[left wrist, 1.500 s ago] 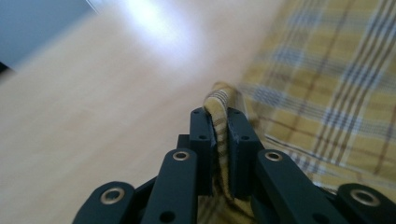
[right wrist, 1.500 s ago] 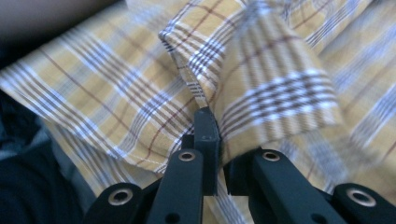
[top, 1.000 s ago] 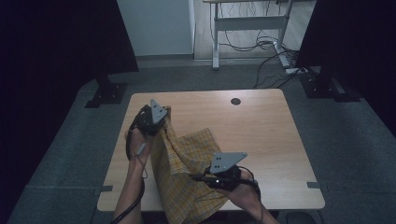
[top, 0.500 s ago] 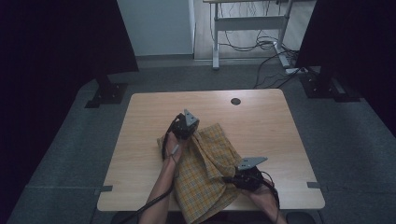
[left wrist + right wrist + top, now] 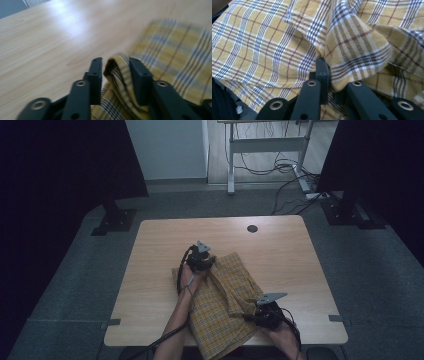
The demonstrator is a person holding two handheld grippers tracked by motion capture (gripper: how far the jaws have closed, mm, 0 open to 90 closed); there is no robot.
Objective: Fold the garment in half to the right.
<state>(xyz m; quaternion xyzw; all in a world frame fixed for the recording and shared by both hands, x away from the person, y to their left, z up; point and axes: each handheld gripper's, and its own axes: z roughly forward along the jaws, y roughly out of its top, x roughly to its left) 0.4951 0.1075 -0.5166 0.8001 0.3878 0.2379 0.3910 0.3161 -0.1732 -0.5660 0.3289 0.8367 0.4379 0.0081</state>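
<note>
Lying rumpled on the table's (image 5: 150, 270) near half, the checked cloth (image 5: 225, 305) could slide off: left gripper (image 5: 115, 68) jaws have just been opening around its fold, right gripper (image 5: 329, 75) pinching it.

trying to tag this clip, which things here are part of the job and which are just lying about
Part of the job:
- yellow checked cloth, spread on the table
- left gripper, jaws just been opening, cloth fold between them
- right gripper, shut on the cloth

Just lying about:
- desk frame behind the table
- cables on the floor
</note>
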